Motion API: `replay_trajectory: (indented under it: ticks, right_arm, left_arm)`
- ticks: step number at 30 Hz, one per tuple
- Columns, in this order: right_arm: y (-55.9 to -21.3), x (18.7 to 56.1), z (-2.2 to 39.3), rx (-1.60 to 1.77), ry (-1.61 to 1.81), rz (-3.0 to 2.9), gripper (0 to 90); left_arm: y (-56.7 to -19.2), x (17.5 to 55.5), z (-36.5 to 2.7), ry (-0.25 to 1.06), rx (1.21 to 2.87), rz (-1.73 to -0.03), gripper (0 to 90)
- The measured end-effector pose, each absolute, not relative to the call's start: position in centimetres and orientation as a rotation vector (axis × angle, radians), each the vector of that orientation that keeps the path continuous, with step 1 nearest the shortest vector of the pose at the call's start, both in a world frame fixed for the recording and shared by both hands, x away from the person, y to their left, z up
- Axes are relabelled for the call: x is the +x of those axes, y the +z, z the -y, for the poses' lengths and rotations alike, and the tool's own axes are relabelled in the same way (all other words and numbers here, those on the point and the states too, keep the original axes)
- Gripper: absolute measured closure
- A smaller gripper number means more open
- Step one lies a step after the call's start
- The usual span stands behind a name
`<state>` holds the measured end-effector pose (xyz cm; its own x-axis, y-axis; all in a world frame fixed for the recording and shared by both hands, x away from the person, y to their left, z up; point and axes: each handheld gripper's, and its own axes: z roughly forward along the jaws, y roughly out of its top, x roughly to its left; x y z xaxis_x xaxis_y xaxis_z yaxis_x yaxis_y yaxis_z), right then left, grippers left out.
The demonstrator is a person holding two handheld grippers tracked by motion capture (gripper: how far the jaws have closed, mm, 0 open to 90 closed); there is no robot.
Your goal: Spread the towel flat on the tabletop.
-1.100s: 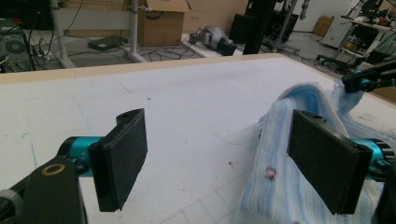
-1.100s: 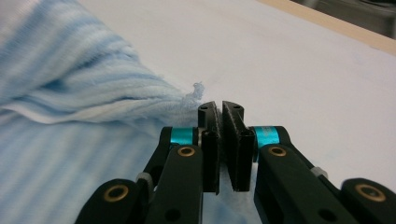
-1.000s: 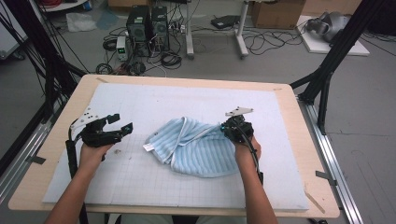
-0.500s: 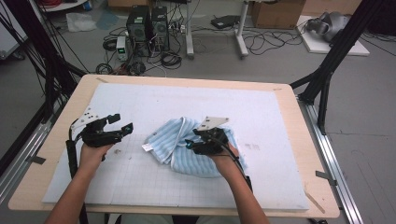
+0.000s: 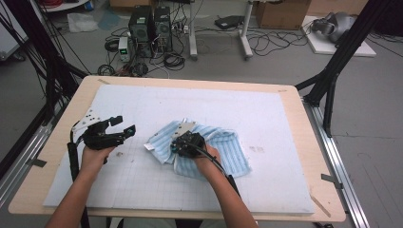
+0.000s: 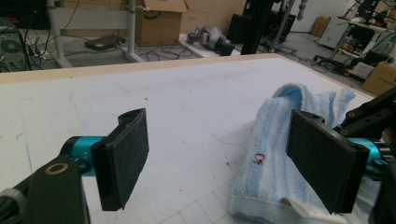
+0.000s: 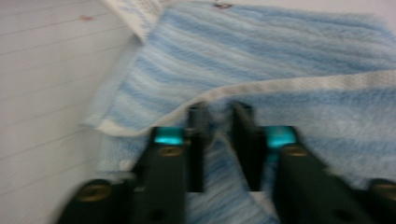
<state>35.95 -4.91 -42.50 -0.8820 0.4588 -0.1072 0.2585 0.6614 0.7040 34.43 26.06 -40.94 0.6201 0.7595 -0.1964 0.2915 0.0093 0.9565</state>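
A blue-and-white striped towel (image 5: 228, 152) lies bunched on the white mat (image 5: 247, 109) near the table's middle. My right gripper (image 5: 177, 146) is over the towel's left part, pointing left. In the right gripper view its jaws (image 7: 219, 112) have just been closing and are now shut on a raised fold of the towel (image 7: 261, 51). My left gripper (image 5: 122, 126) rests to the left of the towel, apart from it. Its jaws stand wide open (image 6: 219, 158) with nothing between them, and the towel's near end (image 6: 266, 144) lies behind the right pad.
The mat has a faint grid and a few small stains (image 5: 256, 149). The wooden table's edge (image 5: 313, 156) frames it. Black frame posts (image 5: 332, 71), cables and computer boxes (image 5: 147, 23) stand on the floor beyond the far edge.
My right gripper has travelled left from the towel's right edge to its left part, dragging cloth over with it, so the towel looks folded and narrower. The left gripper has stayed put.
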Motion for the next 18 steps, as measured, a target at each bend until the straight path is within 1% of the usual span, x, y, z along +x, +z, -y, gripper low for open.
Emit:
replay_trajectory:
  ticks: [6,8,9,14,18]
  right_arm:
    - [-41.6,37.6,5.3,0.672,1.143,-2.546,86.5]
    - [-40.4,38.8,6.3,0.766,1.216,-2.461,86.5]
    - [-40.4,38.8,6.3,0.766,1.216,-2.461,86.5]
    - [-38.3,42.3,7.8,0.908,1.197,-2.310,86.5]
    - [-37.5,45.0,8.9,1.039,1.145,-2.217,86.5]
  left_arm:
    - [-40.9,34.4,-26.5,0.458,1.550,-0.913,21.8]
    - [-40.9,34.4,-26.6,0.459,1.541,-0.917,21.9]
    - [-40.9,34.4,-26.7,0.463,1.541,-0.915,21.9]
    - [-40.9,34.4,-26.4,0.457,1.544,-0.917,21.9]
    - [-41.0,34.5,-26.2,0.449,1.565,-0.912,22.0]
